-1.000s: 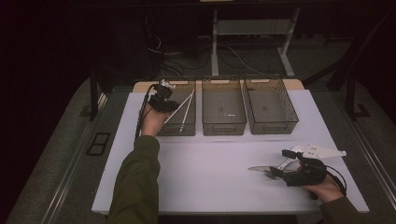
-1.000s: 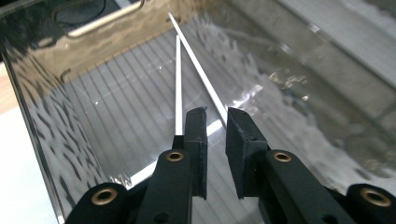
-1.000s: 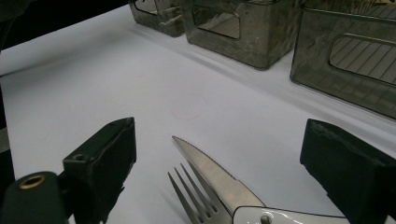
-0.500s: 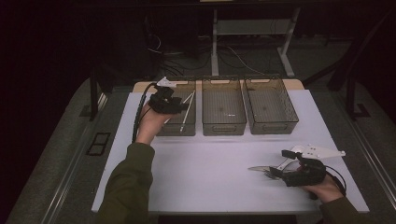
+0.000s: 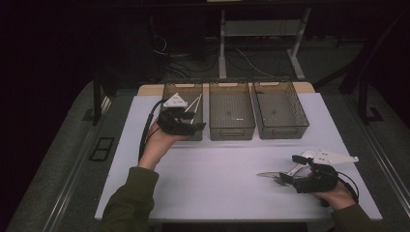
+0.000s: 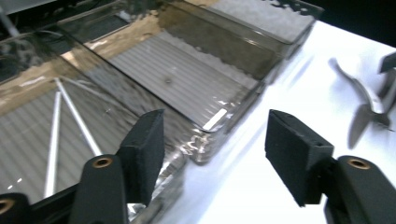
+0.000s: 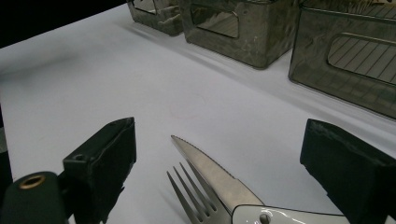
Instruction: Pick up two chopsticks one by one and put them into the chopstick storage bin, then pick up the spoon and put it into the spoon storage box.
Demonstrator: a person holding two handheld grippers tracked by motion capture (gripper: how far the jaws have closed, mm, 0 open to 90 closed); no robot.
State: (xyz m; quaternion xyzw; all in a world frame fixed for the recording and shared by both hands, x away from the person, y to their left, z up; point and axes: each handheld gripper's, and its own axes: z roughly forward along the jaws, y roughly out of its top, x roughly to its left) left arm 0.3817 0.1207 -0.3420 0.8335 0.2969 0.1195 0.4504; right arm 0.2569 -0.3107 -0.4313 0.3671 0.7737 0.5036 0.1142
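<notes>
High view, left to right: the left gripper (image 5: 186,117) hung above the near end of the left bin (image 5: 170,92), jaws parted about halfway with nothing between them. They had just been opening, and two white chopsticks (image 5: 195,107) lay inside that bin, so the read is a drop-off just made. In the left gripper view the chopsticks (image 6: 58,128) lay on the ribbed floor, crossing near their far ends, with the pads (image 6: 145,147) well clear of them. The bin wall stood just under the jaws, so any pull-back toward the table (image 5: 217,169) has to clear that rim first.

The middle bin (image 5: 232,112) and right bin (image 5: 280,110) sat side by side, walls close together, both looking empty; likely one bin per kind of cutlery. In front of the bins lay a broad bare stretch of white table, plenty of room to swing either hand.

Right side: the right gripper (image 5: 286,177) rested low near the front right edge, jaws wide apart, gripping nothing. A knife (image 5: 270,175) and a fork (image 5: 279,181) lay on the table at its jaws. In the right gripper view the knife (image 7: 212,175) and fork (image 7: 189,198) lay between the pads, overlapping, untouched. They sat together, so closing now could catch both. The table's near edge was close behind that hand, little room to back up.
</notes>
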